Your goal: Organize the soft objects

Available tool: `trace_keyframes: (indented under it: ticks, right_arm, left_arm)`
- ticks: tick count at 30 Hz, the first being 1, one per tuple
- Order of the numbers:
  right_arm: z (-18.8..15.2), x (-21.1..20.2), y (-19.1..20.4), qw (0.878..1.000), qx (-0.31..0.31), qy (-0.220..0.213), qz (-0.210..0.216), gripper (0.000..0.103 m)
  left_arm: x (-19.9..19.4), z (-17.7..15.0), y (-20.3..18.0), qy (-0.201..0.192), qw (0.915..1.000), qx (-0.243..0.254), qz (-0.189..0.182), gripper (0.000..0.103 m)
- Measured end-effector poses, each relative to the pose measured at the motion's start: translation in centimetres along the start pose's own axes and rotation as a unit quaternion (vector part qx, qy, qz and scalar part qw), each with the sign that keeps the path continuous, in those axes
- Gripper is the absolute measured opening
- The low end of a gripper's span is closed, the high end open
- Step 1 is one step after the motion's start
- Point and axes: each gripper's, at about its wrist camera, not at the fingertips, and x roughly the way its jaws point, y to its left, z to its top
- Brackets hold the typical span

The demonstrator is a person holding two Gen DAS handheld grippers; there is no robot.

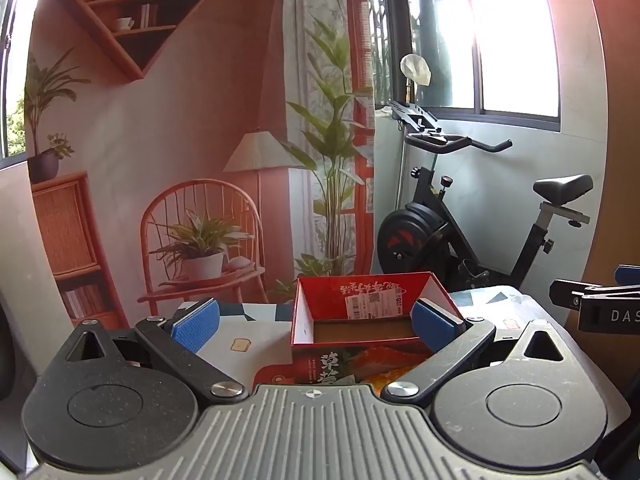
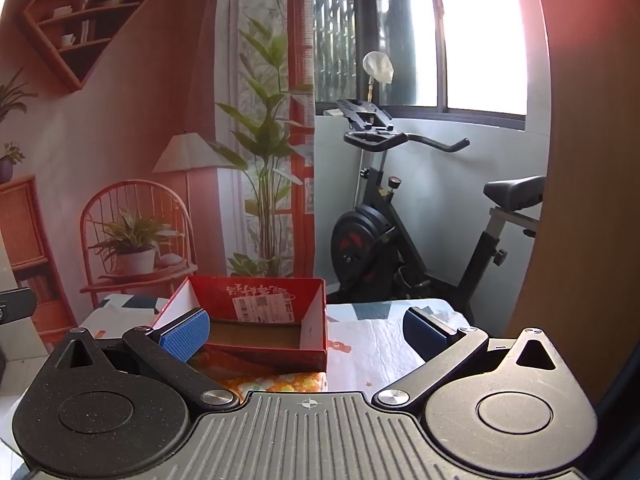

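An open red cardboard box (image 1: 320,292) stands on the patterned tablecloth (image 1: 248,320), with only a brown bottom showing inside. The left gripper (image 1: 316,325) hovers in front of it, open, its blue pads (image 1: 196,324) spread wide with nothing gripped. In the right wrist view the same box (image 2: 216,292) sits left of centre. The right gripper (image 2: 306,334) is open and holds nothing. An orange floral soft item (image 2: 280,382) lies against the box's near side, partly hidden by the gripper body; it also shows in the left wrist view (image 1: 394,376).
The right gripper's tip (image 1: 600,304) pokes in at the right edge of the left wrist view. Behind the table hang a printed room backdrop (image 1: 160,140) and an exercise bike (image 2: 400,240) by the window. A wooden panel (image 2: 580,200) stands at the right.
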Motion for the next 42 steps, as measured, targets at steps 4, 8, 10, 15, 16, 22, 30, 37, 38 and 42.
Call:
trace_keyframes:
  ticks: [4, 8, 10, 15, 16, 22, 30, 37, 38, 42]
  right_arm:
    - [-0.18, -0.45, -0.13, 1.0, 0.001, -0.003, -0.001, 0.103]
    - [-0.22, -0.65, -0.06, 1.0, 0.001, -0.003, -0.001, 0.103]
    - [-0.21, -0.65, -0.04, 1.0, 0.001, -0.003, -0.002, 0.103]
    - [-0.22, -0.6, -0.1, 1.0, 0.001, -0.003, -0.001, 0.103]
    - [-0.21, -0.61, -0.1, 1.0, 0.001, -0.003, -0.001, 0.103]
    - [-0.27, -0.63, -0.07, 1.0, 0.001, -0.003, -0.001, 0.103]
    - [-0.26, -0.66, -0.06, 1.0, 0.001, -0.003, -0.001, 0.103]
    - [-0.59, -0.53, 0.05, 1.0, 0.0, -0.002, 0.0, 0.103]
    - [-0.56, -0.48, 0.01, 1.0, 0.0, -0.002, 0.0, 0.103]
    - [-0.54, -0.48, 0.01, 1.0, 0.0, -0.002, 0.0, 0.103]
  left_arm:
    - [0.16, 0.1, 0.16, 0.001, 1.0, -0.003, 0.002, 0.103]
    - [-0.08, 0.27, 0.18, 0.0, 1.0, -0.004, 0.004, 0.103]
    - [0.0, 0.31, 0.13, 0.0, 1.0, -0.005, 0.006, 0.103]
    - [0.04, 0.3, 0.21, 0.0, 0.9999, -0.008, 0.008, 0.103]
    - [0.04, 0.3, 0.23, 0.0, 0.9999, -0.007, 0.008, 0.103]
    - [0.07, 0.23, 0.27, 0.0, 0.9999, -0.008, 0.009, 0.103]
    - [0.03, 0.19, 0.19, 0.001, 0.9999, -0.009, 0.009, 0.103]
    - [0.04, 0.19, 0.21, 0.001, 0.9999, -0.009, 0.009, 0.103]
    - [0.04, 0.18, 0.2, 0.001, 0.9999, -0.009, 0.009, 0.103]
    - [0.04, 0.2, 0.26, 0.001, 0.9999, -0.008, 0.009, 0.103]
